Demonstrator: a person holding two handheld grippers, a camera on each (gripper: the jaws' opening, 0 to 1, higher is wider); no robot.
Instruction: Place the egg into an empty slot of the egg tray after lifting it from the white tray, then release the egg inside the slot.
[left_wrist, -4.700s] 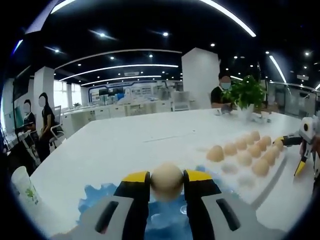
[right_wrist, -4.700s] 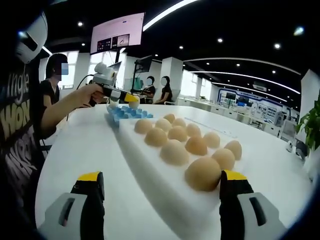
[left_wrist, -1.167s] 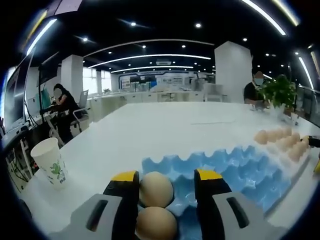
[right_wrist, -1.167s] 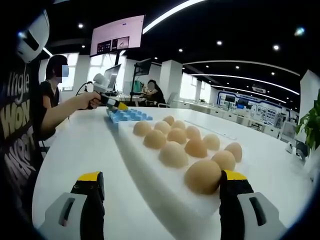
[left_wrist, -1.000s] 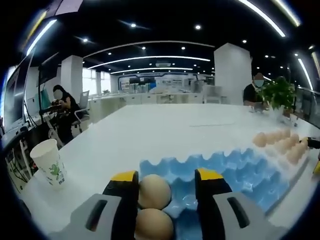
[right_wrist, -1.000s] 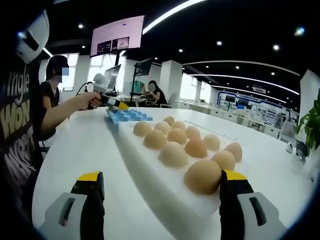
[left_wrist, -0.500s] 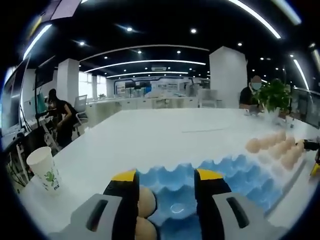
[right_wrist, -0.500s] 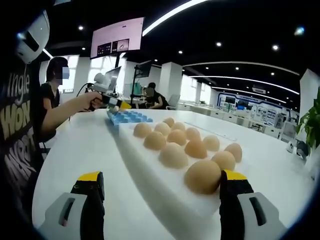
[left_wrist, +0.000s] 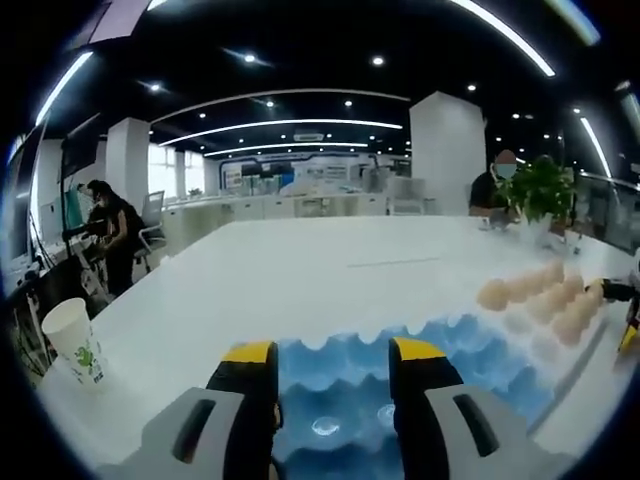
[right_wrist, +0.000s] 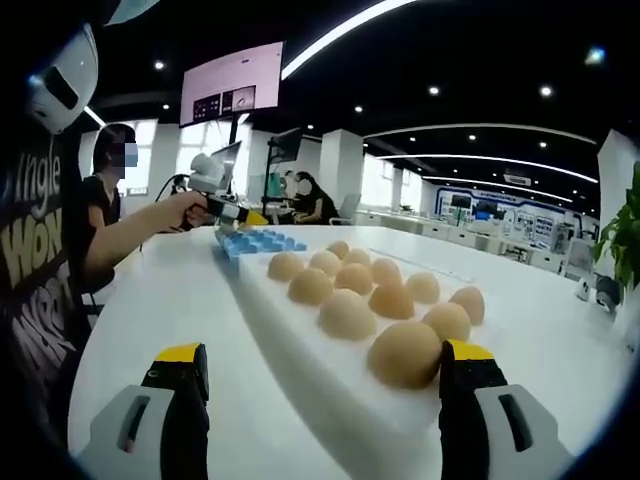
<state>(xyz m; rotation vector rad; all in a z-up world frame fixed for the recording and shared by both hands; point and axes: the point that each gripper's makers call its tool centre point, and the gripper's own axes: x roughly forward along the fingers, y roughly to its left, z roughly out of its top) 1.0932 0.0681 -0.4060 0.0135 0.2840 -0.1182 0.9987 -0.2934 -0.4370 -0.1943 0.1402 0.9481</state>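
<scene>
Left claw (left_wrist: 330, 385) now raised off blue egg tray (left_wrist: 470, 345), spread, empty; right claw (right_wrist: 325, 395) spread; ten eggs (right_wrist: 404, 353) on white tray (right_wrist: 330, 385).

Ten eggs (right_wrist: 404, 353) on one white tray (right_wrist: 300, 345), one blue egg tray (left_wrist: 440, 355), one paper cup (left_wrist: 72, 339).

The blue egg tray (left_wrist: 440, 350) is cut off by the picture's bottom edge.

The egg tray (left_wrist: 470, 355) looks like thin blue moulded plastic, glossy, with light glinting in its cups. The white tray (right_wrist: 330, 375) is matt and soft-looking, like foam. Its eggs (right_wrist: 404, 353) have smooth, dull tan shells. The desk (left_wrist: 300, 275) is smooth white with a faint sheen. The cup (left_wrist: 72, 340) looks like printed paper.
</scene>
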